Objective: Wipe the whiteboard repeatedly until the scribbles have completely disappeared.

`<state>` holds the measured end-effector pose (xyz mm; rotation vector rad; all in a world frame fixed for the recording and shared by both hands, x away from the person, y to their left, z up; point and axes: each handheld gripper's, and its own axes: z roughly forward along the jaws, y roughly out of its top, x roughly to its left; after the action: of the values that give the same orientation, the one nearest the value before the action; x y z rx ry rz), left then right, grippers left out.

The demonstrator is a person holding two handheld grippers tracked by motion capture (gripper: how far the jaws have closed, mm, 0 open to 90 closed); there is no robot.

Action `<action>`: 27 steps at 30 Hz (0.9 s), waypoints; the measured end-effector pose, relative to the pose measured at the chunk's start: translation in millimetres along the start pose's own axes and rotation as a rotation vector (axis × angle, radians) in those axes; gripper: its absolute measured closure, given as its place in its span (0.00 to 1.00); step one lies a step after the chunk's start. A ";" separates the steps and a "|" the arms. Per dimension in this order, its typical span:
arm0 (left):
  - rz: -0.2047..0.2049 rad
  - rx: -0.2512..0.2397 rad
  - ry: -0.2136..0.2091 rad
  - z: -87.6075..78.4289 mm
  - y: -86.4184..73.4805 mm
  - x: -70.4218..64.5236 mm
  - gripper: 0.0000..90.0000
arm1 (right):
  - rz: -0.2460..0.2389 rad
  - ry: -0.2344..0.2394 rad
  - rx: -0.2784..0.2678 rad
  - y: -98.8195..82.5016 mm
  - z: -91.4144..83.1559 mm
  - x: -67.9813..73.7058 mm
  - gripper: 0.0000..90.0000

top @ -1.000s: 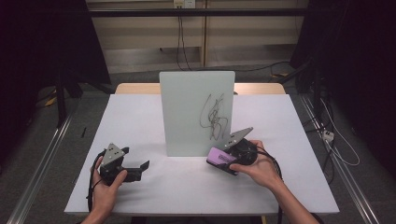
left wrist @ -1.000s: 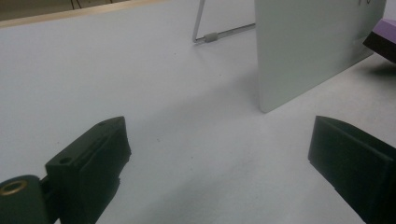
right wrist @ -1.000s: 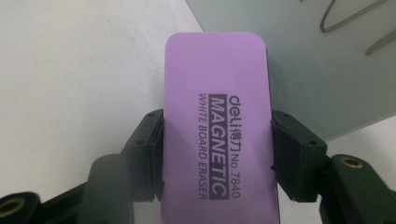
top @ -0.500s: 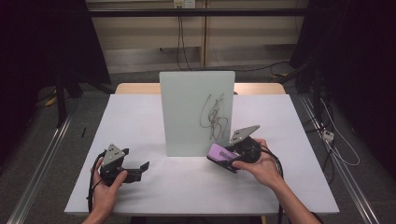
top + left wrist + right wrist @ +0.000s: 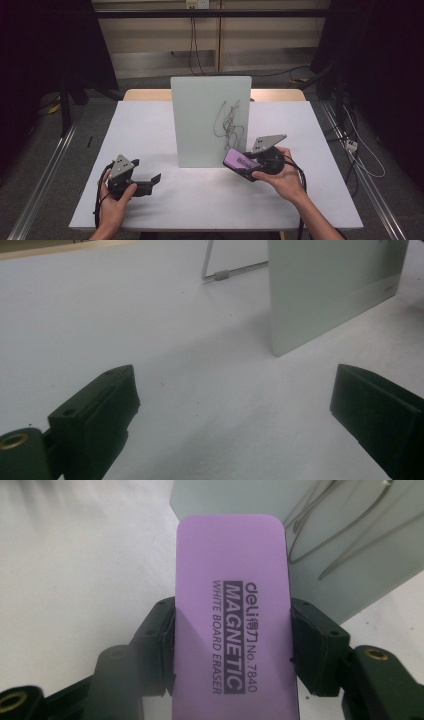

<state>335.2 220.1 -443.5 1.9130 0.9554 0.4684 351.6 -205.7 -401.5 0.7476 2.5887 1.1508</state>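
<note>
Right gripper (image 5: 232,645): jaws clamped on both long sides of the purple whiteboard eraser (image 5: 234,615), held low before the upright whiteboard (image 5: 210,120), beneath its black scribble (image 5: 231,122). Left gripper (image 5: 235,405): jaws wide apart, empty, over the white table (image 5: 150,125).

Left tool (image 5: 150,181) jaws wide apart, right tool (image 5: 240,165) clamped, tilted up

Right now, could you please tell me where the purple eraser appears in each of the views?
High view: the purple eraser sits right of centre, in the right hand-held gripper, by the board's lower right corner.
Left gripper view: I cannot make it out.
Right gripper view: centre, between the black jaws.
Shared landmark: the upright white board.
</note>
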 end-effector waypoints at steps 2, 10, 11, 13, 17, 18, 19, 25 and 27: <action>0.015 0.002 0.009 0.1 0.0 -0.2 0.06 | -0.003 0.000 -0.004 0.5 -1.3 -0.7 0.47; 0.002 0.007 0.005 1.9 -1.6 3.3 0.06 | -0.010 0.009 -0.036 6.5 -4.4 -2.2 0.47; 0.002 0.010 0.006 1.5 -1.7 3.7 0.06 | -0.012 0.006 -0.040 7.5 -5.5 -1.9 0.47; 0.010 0.010 0.014 0.4 -1.2 4.0 0.06 | -0.028 -0.005 -0.047 9.2 -8.0 -1.5 0.47; 0.002 -0.005 0.018 -4.1 0.3 3.1 0.06 | -0.046 -0.030 -0.064 14.6 -16.5 -2.7 0.47; 0.002 -0.005 0.018 -4.1 0.3 3.1 0.06 | -0.049 -0.037 -0.071 16.4 -18.9 -3.1 0.47; -0.003 -0.005 0.021 -5.5 -0.3 2.6 0.06 | -0.050 -0.038 -0.081 18.1 -21.0 -3.4 0.47; 0.004 0.001 0.016 -3.3 1.1 2.6 0.05 | -0.077 -0.077 -0.121 32.5 -29.8 -4.9 0.47; 0.005 0.002 0.015 -3.0 1.0 2.3 0.06 | -0.088 -0.091 -0.131 38.1 -32.4 -4.7 0.47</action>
<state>335.1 223.3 -441.2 1.9163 0.9611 0.4853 357.0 -207.1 -351.6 0.6364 2.4194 1.2161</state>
